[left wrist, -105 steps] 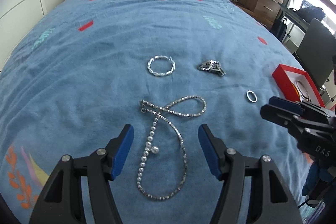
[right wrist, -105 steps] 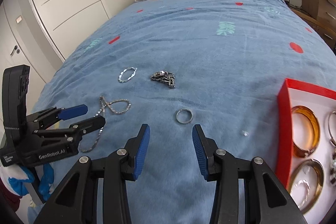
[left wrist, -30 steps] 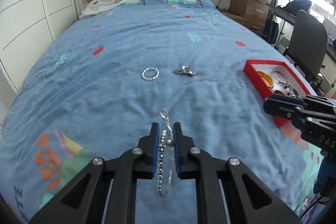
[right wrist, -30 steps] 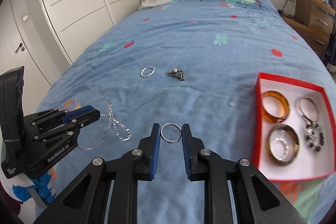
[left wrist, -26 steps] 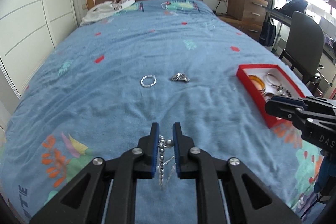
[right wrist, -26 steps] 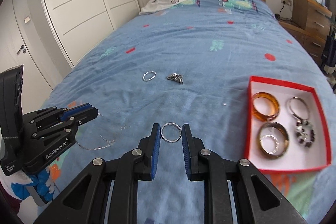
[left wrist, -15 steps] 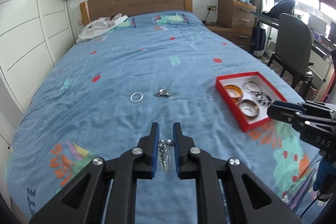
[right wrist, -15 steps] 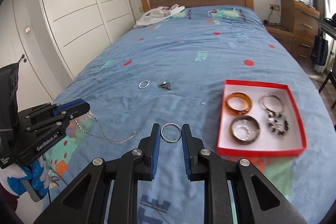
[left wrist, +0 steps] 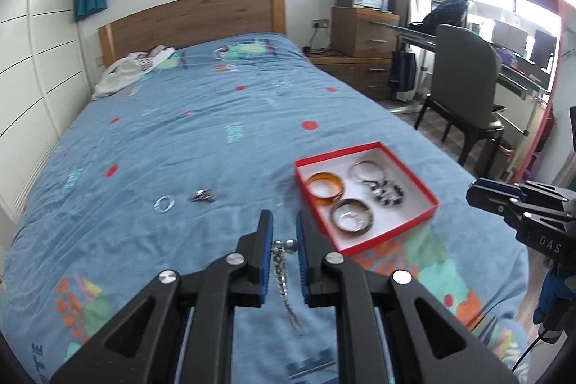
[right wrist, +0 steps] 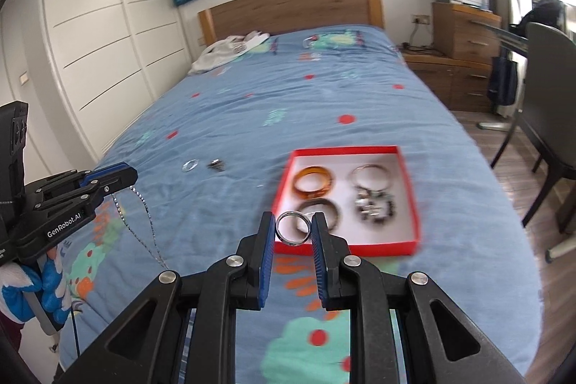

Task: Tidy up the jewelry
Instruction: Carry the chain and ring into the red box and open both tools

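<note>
Shiny metal ring (right wrist: 292, 227) & chain (left wrist: 284, 279); matt cloth bedspread (left wrist: 201, 139).

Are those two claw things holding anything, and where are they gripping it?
Left gripper pinches the necklace near its bead; right gripper clamps the silver ring by opposite edges.

Red box (right wrist: 345, 246) (white inside) on blue patterned bedspread (right wrist: 252, 117).

L gripper (left wrist: 284, 245) clamps necklace (left wrist: 282, 270); prob. above bed (left wrist: 201, 139).
</note>
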Demonstrator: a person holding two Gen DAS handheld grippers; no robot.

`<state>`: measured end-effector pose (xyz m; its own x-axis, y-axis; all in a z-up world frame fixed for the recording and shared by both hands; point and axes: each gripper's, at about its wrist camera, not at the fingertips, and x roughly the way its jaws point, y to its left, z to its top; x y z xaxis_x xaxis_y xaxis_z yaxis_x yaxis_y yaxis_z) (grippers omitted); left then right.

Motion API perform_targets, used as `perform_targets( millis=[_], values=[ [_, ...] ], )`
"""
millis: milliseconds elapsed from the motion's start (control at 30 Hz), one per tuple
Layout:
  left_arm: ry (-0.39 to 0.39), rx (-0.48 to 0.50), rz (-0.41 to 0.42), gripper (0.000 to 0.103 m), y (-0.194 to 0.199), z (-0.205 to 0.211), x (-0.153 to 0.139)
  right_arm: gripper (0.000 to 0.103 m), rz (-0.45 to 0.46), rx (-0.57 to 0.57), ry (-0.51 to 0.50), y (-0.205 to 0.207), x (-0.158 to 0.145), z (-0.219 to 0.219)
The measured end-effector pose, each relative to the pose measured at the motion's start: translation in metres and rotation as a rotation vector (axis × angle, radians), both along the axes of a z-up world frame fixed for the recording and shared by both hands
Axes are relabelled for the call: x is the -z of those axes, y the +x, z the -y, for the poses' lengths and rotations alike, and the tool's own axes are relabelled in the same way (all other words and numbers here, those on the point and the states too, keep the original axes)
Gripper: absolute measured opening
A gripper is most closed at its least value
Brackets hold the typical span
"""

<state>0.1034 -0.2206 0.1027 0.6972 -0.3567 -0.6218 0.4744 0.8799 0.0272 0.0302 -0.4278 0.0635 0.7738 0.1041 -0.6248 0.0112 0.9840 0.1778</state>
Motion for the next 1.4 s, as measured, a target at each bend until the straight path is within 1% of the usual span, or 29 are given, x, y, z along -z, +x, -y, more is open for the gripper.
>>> perform_targets(
  millis=[200, 367, 700, 800, 967, 1100, 1300, 1400],
  values=[
    [-0.007, 0.051, 0.002, 0.012, 0.016, 0.041, -0.008, 0.02, 0.004, 0.061, 0.001, 0.002, -0.001, 0.04],
    [-0.01, 0.081, 0.008, 0.012, 0.043, 0.075, -0.012, 0.02, -0.001, 0.081, 0.007, 0.018, 0.005, 0.062],
    [-0.015, 0.094, 0.041, 0.012, 0.106, 0.124, -0.026, 0.02, -0.016, 0.057, 0.02, 0.078, 0.023, 0.086],
    [-0.015, 0.093, 0.042, 0.012, 0.123, 0.134, -0.024, 0.02, -0.019, 0.049, 0.028, 0.096, 0.028, 0.09],
    [-0.012, 0.087, 0.021, 0.012, 0.146, 0.145, -0.01, 0.02, -0.029, 0.04, 0.04, 0.122, 0.041, 0.097],
    [-0.002, 0.082, -0.005, 0.012, 0.161, 0.151, 0.008, 0.02, -0.047, 0.034, 0.043, 0.139, 0.053, 0.1],
    [0.014, 0.068, -0.067, 0.012, 0.18, 0.156, 0.046, 0.02, -0.094, 0.028, 0.048, 0.167, 0.076, 0.102],
    [0.025, 0.06, -0.107, 0.012, 0.19, 0.16, 0.069, 0.02, -0.122, 0.026, 0.047, 0.181, 0.088, 0.099]
  ],
)
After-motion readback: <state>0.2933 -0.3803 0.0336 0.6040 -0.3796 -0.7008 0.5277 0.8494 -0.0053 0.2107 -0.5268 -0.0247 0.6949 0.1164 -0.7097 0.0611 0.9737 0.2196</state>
